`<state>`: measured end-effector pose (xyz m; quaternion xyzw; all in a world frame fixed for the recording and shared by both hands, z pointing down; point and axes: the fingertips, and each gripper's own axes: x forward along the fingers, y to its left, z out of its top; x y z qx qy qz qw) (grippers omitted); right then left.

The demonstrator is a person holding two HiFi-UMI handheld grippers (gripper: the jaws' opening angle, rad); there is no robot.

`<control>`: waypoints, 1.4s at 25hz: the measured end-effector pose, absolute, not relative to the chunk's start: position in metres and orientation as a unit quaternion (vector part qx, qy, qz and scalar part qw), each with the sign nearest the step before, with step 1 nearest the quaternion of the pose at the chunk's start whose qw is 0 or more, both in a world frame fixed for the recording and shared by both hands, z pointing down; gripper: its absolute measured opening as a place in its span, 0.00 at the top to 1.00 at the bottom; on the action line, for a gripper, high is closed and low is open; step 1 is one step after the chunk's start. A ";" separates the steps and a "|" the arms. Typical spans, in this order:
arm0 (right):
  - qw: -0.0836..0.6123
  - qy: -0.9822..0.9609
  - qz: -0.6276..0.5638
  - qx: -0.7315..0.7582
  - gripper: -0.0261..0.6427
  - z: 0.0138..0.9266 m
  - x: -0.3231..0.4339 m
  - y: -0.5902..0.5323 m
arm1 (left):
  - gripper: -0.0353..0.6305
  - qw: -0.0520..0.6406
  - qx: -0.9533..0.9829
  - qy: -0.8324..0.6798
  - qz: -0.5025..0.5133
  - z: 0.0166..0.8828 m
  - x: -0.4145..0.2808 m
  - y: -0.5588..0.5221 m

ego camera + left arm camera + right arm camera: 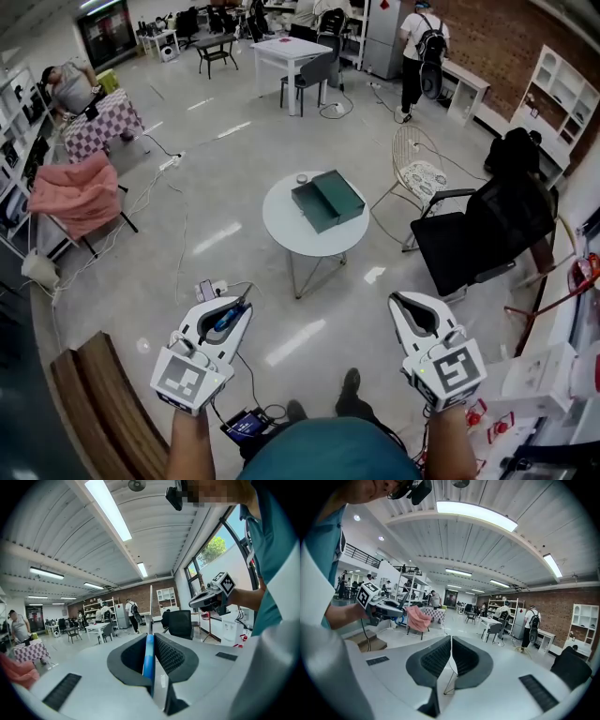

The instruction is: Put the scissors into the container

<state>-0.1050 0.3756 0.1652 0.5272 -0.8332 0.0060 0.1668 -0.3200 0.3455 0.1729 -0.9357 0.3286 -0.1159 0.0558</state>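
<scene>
Left gripper [242,307] was clamped on blue-handled metal scissors [225,322], right gripper [401,302] jaws together, empty; dark green rectangular container [327,200] sat at 12 o'clock.

grippers [246,305] [397,300]: 2 | scissors [225,322]: 1 | container [327,200]: 1 | round table [281,230]: 1 | wire chair [419,171]: 1

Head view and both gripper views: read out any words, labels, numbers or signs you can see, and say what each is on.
No words or numbers can be read in any view.
Cubes of the left gripper and right gripper: black-and-white square markers, patterns only, no letters.
Small device with a blue screen, low in the head view: too small to read.
</scene>
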 end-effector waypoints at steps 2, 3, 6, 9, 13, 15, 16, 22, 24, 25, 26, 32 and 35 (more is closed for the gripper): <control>0.159 -0.840 0.007 0.518 0.90 0.167 -0.097 0.366 | 0.86 0.057 -0.933 0.334 -0.118 0.172 -0.311 0.342; 0.155 -0.842 0.008 0.516 0.90 0.167 -0.090 0.361 | 0.86 0.057 -0.932 0.338 -0.119 0.171 -0.305 0.340; 0.149 -0.847 0.009 0.510 0.90 0.168 -0.070 0.343 | 0.86 0.054 -0.926 0.351 -0.125 0.170 -0.290 0.331; 0.153 -0.850 0.012 0.504 0.91 0.172 -0.055 0.326 | 0.86 0.051 -0.923 0.360 -0.129 0.172 -0.277 0.318; 0.143 -0.859 0.011 0.491 0.90 0.175 -0.041 0.309 | 0.86 0.051 -0.922 0.361 -0.131 0.177 -0.256 0.306; 0.144 -0.860 0.014 0.489 0.90 0.175 -0.031 0.300 | 0.86 0.049 -0.922 0.362 -0.132 0.175 -0.246 0.299; 0.145 -0.860 0.015 0.489 0.91 0.175 -0.026 0.296 | 0.86 0.048 -0.921 0.363 -0.132 0.174 -0.241 0.295; 0.144 -0.864 0.019 0.482 0.90 0.179 0.000 0.268 | 0.86 0.044 -0.918 0.369 -0.136 0.178 -0.213 0.270; 0.150 -0.863 0.024 0.482 0.91 0.185 0.011 0.258 | 0.86 0.044 -0.917 0.373 -0.136 0.178 -0.206 0.262; 0.150 -0.864 0.024 0.479 0.90 0.186 0.014 0.253 | 0.86 0.045 -0.915 0.376 -0.137 0.178 -0.203 0.258; 0.149 -0.866 0.024 0.476 0.91 0.186 0.017 0.248 | 0.86 0.045 -0.914 0.380 -0.138 0.178 -0.199 0.256; 0.138 -0.890 0.017 0.435 0.91 0.186 0.034 0.217 | 0.86 0.048 -0.898 0.411 -0.147 0.170 -0.179 0.240; 0.135 -0.895 0.017 0.424 0.90 0.178 0.050 0.203 | 0.86 0.046 -0.892 0.423 -0.153 0.162 -0.165 0.233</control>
